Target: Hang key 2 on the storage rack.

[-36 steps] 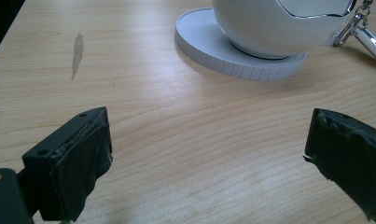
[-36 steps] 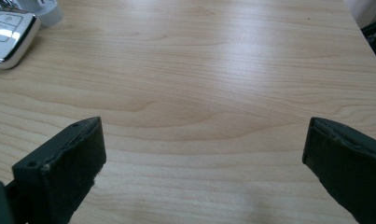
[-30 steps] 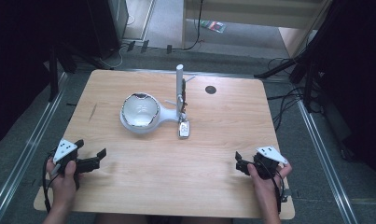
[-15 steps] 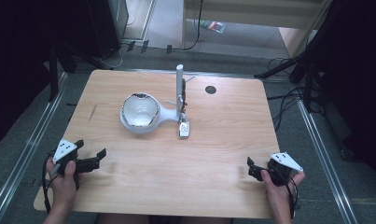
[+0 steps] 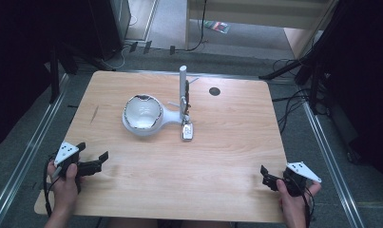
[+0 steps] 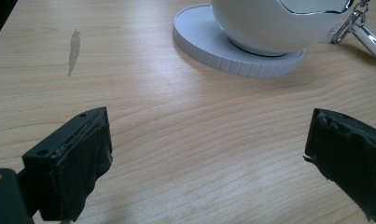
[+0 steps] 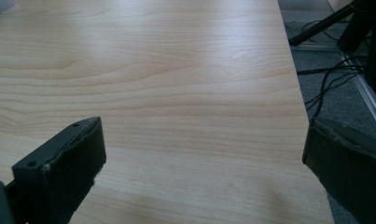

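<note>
Both sets of jaws stand wide apart and hold nothing as we keep our left gripper (image 5: 91, 160) and right gripper (image 5: 269, 176) low at the near corners of the table (image 5: 227, 142), with the white bowl (image 5: 142, 113) well beyond, mid-table, beside its upright post (image 5: 183, 90).
</note>
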Demonstrator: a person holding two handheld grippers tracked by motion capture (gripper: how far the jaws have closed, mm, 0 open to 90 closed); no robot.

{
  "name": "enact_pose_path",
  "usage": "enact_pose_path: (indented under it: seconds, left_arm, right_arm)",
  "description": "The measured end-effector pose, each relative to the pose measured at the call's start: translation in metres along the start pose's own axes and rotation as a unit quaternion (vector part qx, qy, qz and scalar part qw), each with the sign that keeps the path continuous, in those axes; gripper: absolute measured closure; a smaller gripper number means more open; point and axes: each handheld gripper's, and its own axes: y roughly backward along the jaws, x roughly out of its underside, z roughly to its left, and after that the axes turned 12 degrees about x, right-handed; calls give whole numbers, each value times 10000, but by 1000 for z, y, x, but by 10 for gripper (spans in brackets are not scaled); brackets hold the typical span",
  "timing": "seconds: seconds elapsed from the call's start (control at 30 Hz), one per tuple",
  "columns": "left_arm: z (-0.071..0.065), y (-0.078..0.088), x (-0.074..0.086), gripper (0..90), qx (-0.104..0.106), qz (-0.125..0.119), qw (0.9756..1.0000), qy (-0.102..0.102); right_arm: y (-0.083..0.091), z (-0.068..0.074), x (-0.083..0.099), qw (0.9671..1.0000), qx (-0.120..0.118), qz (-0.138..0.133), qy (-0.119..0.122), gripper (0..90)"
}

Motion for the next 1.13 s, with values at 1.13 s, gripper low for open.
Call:
enact_pose_path:
  seconds: [1.13]
  left_arm:
    - [1,2,1,12,42,0,10000,57]
  right_arm:
    - [8,-11,9,9995,-130,-171,-216,0]
